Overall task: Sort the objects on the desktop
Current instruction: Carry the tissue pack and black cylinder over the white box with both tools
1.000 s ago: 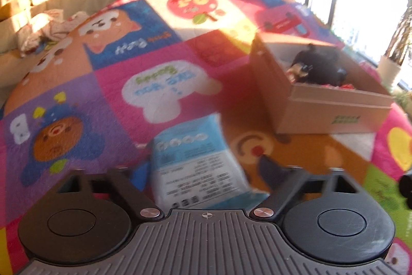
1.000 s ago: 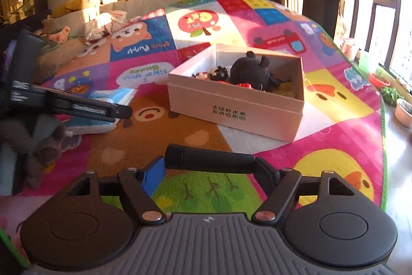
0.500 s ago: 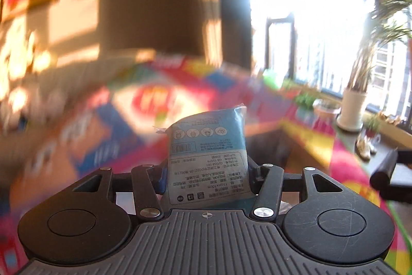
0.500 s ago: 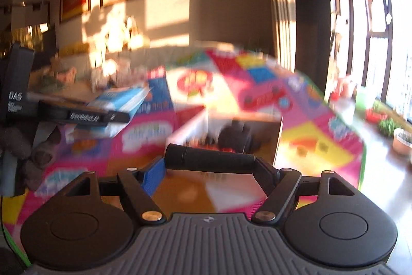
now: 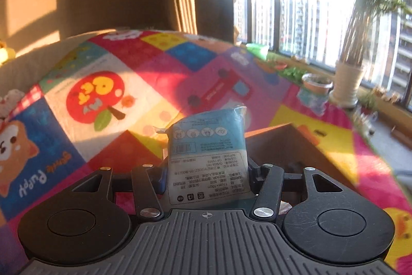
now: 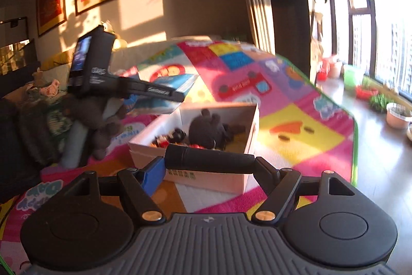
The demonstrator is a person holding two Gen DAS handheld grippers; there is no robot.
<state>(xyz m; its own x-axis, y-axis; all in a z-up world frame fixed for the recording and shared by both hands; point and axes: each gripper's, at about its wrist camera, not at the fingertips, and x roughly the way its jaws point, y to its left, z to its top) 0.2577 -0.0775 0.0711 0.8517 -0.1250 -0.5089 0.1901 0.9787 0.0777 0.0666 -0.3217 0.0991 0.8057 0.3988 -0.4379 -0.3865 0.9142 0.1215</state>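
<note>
Right now I'm pinching the blue tissue pack in the left gripper, the right gripper clamping a black cylinder; I'm aiming to release low inside the cardboard box, beside the dark toy.

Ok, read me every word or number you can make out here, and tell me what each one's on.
"Puppy": on the play mat, upside down.
"11cm×10cm": on the blue tissue packet, upside down; the rest of its print is too small to read.
Green print on the cardboard box: blurred, unreadable.
White lettering on the left hand-held gripper: blurred, unreadable.
</note>
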